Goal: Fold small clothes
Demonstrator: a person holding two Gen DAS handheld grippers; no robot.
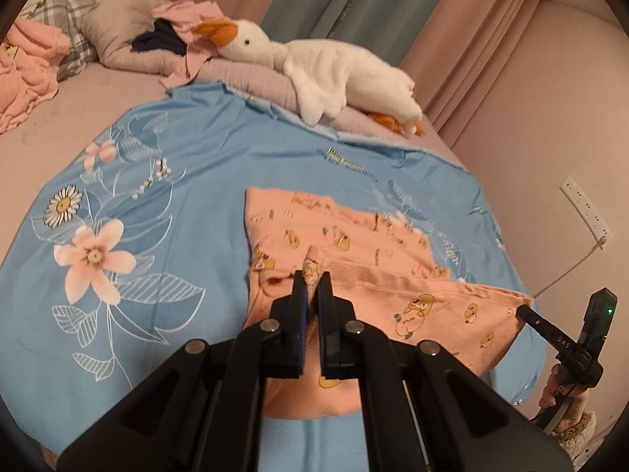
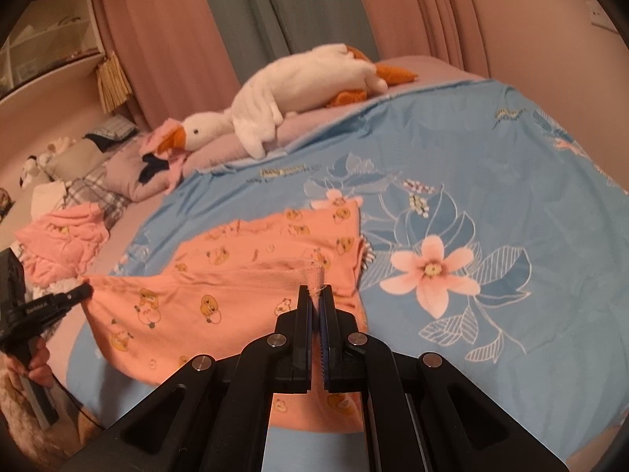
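I have the orange garment (image 1: 354,244) pinched at both ends of one edge. My left hand-held gripper (image 1: 312,279) is clamped on a bunched corner of the cloth, and my right hand-held gripper (image 2: 315,293) is clamped on the opposite corner, so the edge between them is lifted and stretched while the rest of the garment lies flat on the blue floral sheet (image 1: 157,196). The sheet covers the bed, and the garment sits near the middle of it. Along the far edge of the bed a white plush goose (image 1: 334,74) rests on a pillow (image 1: 122,31).
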